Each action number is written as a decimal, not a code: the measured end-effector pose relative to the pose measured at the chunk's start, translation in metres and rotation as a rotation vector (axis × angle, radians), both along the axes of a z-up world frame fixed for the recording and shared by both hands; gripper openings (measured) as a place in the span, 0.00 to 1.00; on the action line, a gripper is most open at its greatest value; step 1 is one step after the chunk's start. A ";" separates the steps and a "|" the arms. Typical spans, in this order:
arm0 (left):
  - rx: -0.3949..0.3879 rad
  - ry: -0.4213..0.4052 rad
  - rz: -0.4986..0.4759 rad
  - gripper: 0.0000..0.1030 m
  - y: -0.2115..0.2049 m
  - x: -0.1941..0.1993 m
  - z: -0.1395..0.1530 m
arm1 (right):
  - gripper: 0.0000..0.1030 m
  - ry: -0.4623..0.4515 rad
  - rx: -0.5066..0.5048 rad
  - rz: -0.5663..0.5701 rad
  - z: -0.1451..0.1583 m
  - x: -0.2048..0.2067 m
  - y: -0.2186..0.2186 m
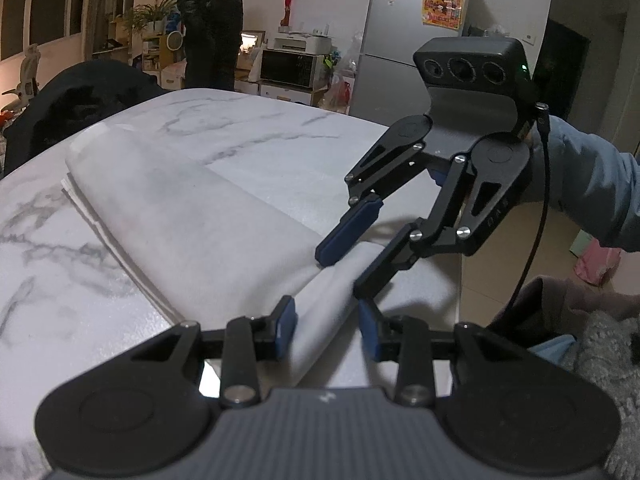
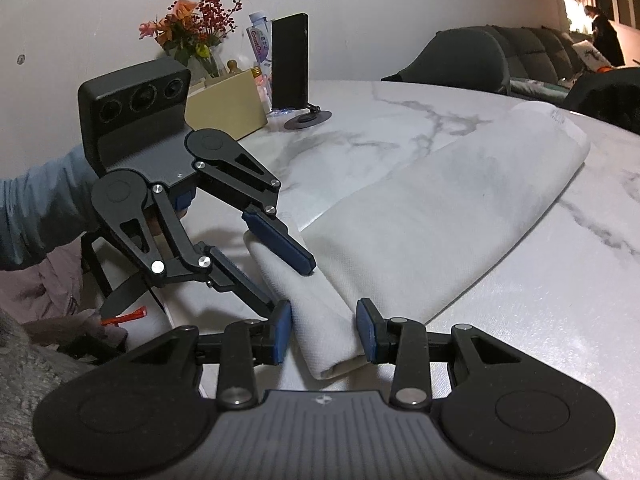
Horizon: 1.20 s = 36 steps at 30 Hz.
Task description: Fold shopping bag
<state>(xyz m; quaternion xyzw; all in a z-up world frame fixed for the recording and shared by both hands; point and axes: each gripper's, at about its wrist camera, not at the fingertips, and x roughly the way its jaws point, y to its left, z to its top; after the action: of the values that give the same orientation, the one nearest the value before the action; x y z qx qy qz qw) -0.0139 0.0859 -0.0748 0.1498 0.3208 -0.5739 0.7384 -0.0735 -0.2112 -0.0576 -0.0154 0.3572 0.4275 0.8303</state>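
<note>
bag on table | left claw, right claw astride its near end, facing

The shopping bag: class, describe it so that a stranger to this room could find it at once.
Start at the marble-patterned table. On it lies the shopping bag, a long, flat-folded band of white fabric whose near end lies between the left gripper and the right gripper. It is the only soft cloth item on the tabletop.

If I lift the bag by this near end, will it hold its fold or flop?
Likely flop: the white bag looks like thin, soft non-woven fabric, sagging in rounded folds. Probably light, lying flat on the marble table. Both the left gripper and right gripper are open around the near end.
</note>
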 end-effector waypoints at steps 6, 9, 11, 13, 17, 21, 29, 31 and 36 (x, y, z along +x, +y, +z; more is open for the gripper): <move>-0.014 0.005 -0.005 0.31 0.004 -0.001 -0.001 | 0.34 0.011 0.021 -0.005 -0.002 0.000 -0.002; -0.015 0.007 -0.006 0.31 0.005 -0.001 -0.001 | 0.34 0.010 0.021 -0.005 -0.002 0.000 -0.002; -0.015 0.006 -0.007 0.31 0.005 -0.002 0.000 | 0.34 0.010 0.023 -0.005 -0.002 0.000 -0.002; -0.016 0.005 -0.007 0.31 0.005 -0.003 0.000 | 0.34 0.012 0.026 -0.006 -0.002 0.000 -0.002; -0.015 -0.003 -0.009 0.31 0.005 -0.004 0.000 | 0.34 0.039 0.041 -0.017 -0.003 0.004 -0.004; -0.010 -0.027 -0.015 0.32 0.004 -0.007 0.001 | 0.34 0.074 0.059 -0.031 -0.004 0.009 -0.007; -0.005 -0.094 -0.015 0.32 0.004 -0.017 0.000 | 0.33 0.128 0.099 -0.067 -0.006 0.015 -0.011; -0.009 -0.114 -0.014 0.32 0.005 -0.021 -0.001 | 0.33 0.130 0.100 -0.077 -0.006 0.014 -0.011; -0.002 -0.157 -0.020 0.36 0.002 -0.027 -0.001 | 0.33 0.157 0.102 -0.094 -0.005 0.018 -0.010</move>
<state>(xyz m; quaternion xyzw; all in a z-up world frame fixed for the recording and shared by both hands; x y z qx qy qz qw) -0.0407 0.0879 -0.0763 0.1969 0.2599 -0.5681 0.7556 -0.0556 -0.2212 -0.0624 0.0773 0.3990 0.4055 0.8188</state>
